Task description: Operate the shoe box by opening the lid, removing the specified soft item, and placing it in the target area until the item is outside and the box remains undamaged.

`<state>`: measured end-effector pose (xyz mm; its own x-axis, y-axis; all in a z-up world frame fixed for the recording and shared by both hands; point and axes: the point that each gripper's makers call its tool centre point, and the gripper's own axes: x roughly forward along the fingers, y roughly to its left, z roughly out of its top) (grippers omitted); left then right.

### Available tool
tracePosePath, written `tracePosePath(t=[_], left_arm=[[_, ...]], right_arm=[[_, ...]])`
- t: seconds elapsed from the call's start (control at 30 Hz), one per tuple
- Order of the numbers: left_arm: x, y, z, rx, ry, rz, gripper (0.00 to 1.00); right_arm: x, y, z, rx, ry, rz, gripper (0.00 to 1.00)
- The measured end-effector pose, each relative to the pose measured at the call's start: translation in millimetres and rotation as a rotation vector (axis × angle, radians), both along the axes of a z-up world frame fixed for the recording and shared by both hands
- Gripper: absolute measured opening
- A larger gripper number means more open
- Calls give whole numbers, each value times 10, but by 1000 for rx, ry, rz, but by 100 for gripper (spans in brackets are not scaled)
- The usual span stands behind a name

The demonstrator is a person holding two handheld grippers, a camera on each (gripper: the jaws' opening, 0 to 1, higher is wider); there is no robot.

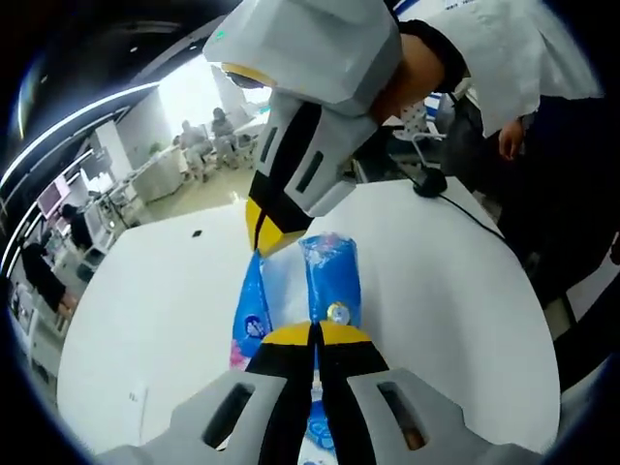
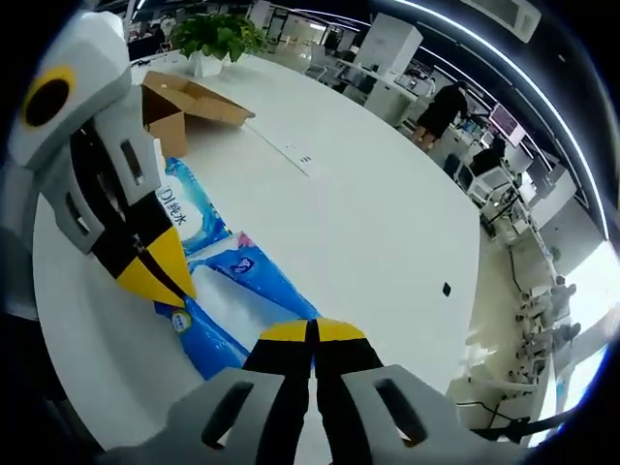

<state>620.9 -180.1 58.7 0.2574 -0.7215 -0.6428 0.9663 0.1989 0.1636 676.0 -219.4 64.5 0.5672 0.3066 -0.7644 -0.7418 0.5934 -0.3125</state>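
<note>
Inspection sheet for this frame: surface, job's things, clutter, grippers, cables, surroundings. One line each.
Surface: white table, mostly bare.
Job's things: blue tissue pack lies on the table, out of the box; cardboard box stands open at the far end in the right gripper view.
Clutter: small dark spot on the table; potted plant behind the box.
Grippers: left gripper jaws together on the pack; right gripper jaws together at the pack's edge, grip unclear.
Cables: black cable runs across the table corner.
Surroundings: open office, desks, people in the background.
</note>
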Motion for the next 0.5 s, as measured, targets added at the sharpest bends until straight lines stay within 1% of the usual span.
tracePosePath(t=[0.2,0.5], left_arm=[[6,-6,-102,11,16,2,0],[2,-11,-240,35,29,9,0]], right_arm=[[-17,3,-110,-2,11,-3,0],[-20,24,-207,4,30,-7,0]])
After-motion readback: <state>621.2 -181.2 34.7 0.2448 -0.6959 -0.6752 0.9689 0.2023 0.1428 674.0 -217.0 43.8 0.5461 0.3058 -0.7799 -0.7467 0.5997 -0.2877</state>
